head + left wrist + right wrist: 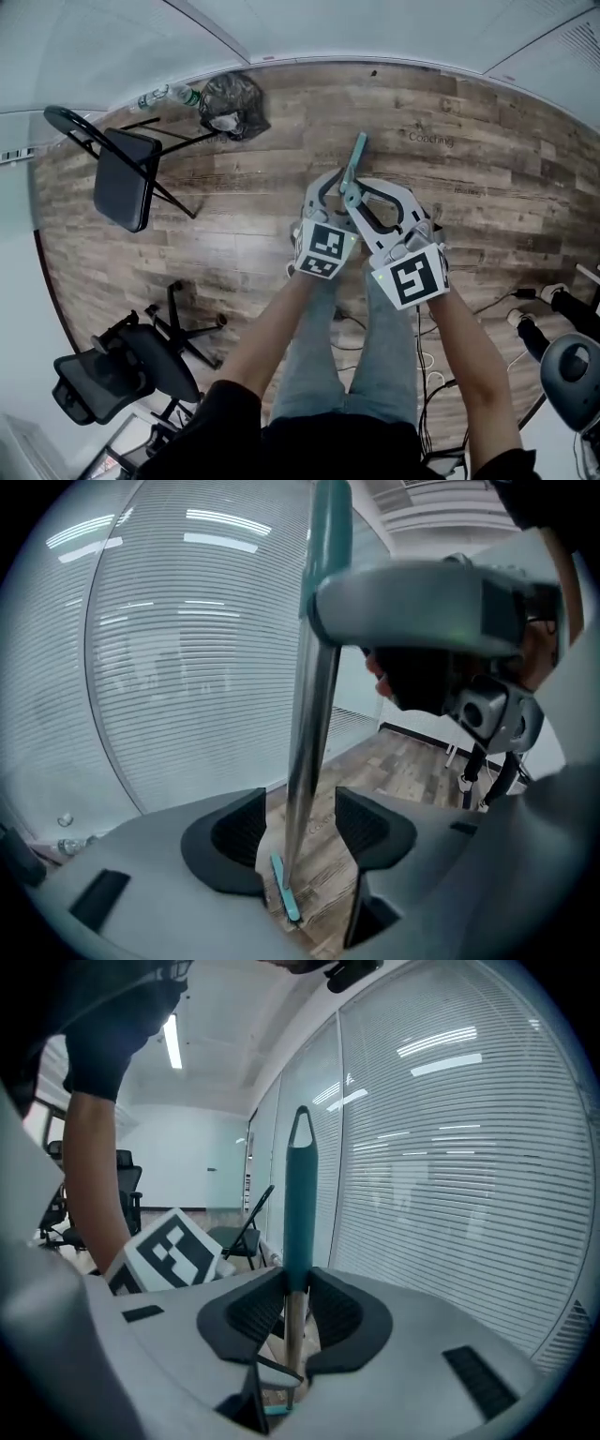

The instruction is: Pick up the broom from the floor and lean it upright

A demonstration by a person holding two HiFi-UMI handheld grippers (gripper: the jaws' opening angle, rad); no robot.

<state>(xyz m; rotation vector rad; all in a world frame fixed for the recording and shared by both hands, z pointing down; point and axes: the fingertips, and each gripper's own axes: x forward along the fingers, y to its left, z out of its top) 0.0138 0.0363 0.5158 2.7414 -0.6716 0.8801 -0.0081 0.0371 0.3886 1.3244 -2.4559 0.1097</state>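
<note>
Teal plastic sleeves the top of the broom (300, 1213). The right hand-held gripper (295, 1302) is clamped just where that sleeve meets the bare metal shaft, its pads pressing on both sides. The left hand-held gripper (298, 822) stands wide, its jaws spread to either side of the shaft lower down with a clear gap on each side, so it carries nothing. In the head view both grippers meet in front of the person, over the wooden floor (487, 178), with the handle tip poking out on their far side.

The pick-up looks done: the broom is off its side and stands close to vertical, held by the right gripper alone. Seen down the shaft in the left gripper view, the teal broom head (284, 900) is at floor level. Whether it rests on the planks or hangs just above them I cannot tell.

What is left, as I judge it, is the leaning itself, since the handle touches no support. The glass wall with blinds (169, 667) rises near on the far side and seems the likeliest rest. The handle has to be tipped against it, the head settled on the floor, and the right gripper's hold let go. The folding chair (127, 173) at far left is well apart.
</note>
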